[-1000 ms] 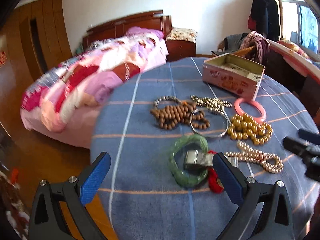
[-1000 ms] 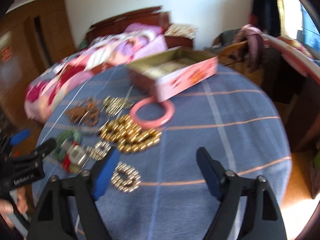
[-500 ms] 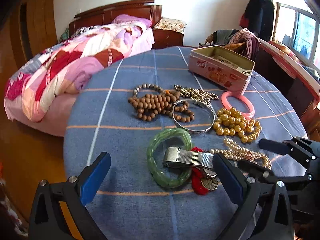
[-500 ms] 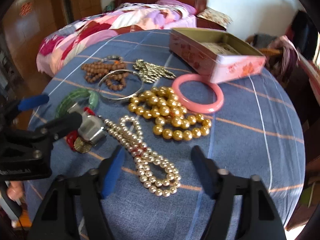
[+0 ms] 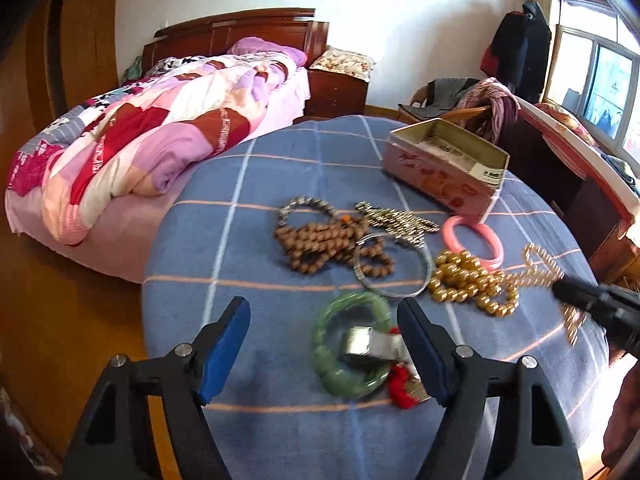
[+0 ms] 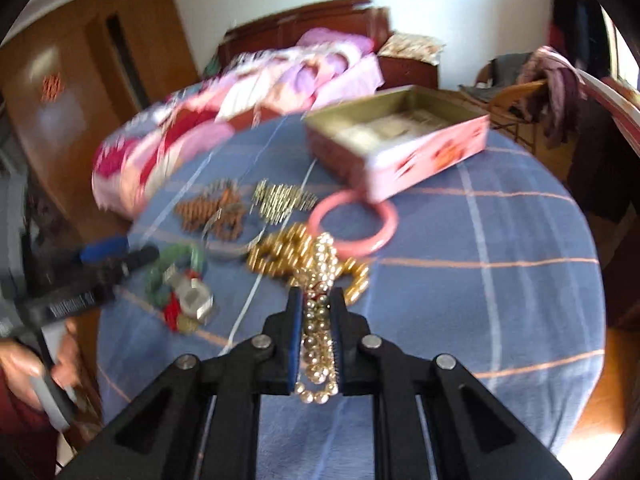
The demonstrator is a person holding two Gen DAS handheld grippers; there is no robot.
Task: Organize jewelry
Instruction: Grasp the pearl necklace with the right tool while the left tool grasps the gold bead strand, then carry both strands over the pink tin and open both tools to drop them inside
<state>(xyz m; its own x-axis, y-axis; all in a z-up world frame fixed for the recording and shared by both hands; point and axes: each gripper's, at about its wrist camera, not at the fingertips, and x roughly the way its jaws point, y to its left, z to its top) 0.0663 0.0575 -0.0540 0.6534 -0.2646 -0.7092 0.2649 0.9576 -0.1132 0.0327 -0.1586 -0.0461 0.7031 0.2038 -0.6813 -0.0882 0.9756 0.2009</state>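
My right gripper (image 6: 316,300) is shut on a pearl necklace (image 6: 318,336) and holds it off the blue checked table (image 6: 500,280); the strand also shows in the left wrist view (image 5: 544,272), hanging from the right gripper (image 5: 560,288). My left gripper (image 5: 324,332) is open and empty above a green bangle (image 5: 344,372) with a silver watch (image 5: 372,344) and red cord. An open pink tin box (image 5: 444,168) stands at the back right. A pink bangle (image 5: 472,240), gold beads (image 5: 464,280), brown beads (image 5: 320,244) and a silver bangle (image 5: 394,266) lie mid-table.
A bed with a patchwork quilt (image 5: 152,128) stands left of the table. A chair with clothes (image 5: 480,100) and a dark cabinet (image 5: 580,200) are at the right. The table edge drops to a wooden floor (image 5: 60,320) on the left.
My right gripper has closed on the pearl necklace and lifted it off the table. My left gripper has stayed open near the green bangle.
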